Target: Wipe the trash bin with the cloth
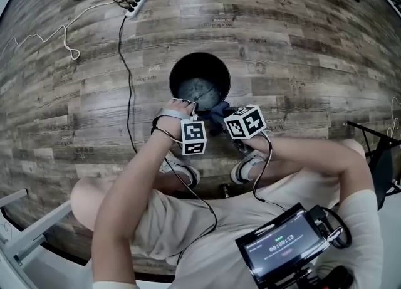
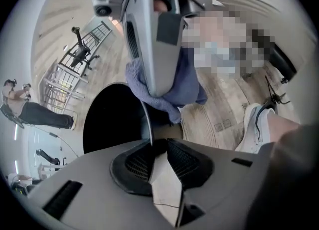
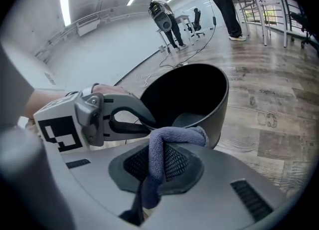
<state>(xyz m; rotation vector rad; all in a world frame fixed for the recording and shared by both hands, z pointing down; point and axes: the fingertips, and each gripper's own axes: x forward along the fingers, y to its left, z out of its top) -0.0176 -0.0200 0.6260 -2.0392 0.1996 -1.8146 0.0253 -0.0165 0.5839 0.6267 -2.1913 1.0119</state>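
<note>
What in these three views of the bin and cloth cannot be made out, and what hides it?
Near wall of the trash bin: head view, behind the cloth and marker cubes.
Inside of the bin: left gripper view, lost in black shadow.
Tips of the fingers of the right gripper: right gripper view, cloth draped over them.
Text on the screen: head view, too small to read.

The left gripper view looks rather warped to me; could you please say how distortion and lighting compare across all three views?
Head view: even light, floor planks bowed at the edges, trash bin interior dark. Left gripper view: heavy fisheye, black corners, a mosaic patch upper right. Right gripper view: cloth sharp, ceiling strip lights glaring, floor curved.
</note>
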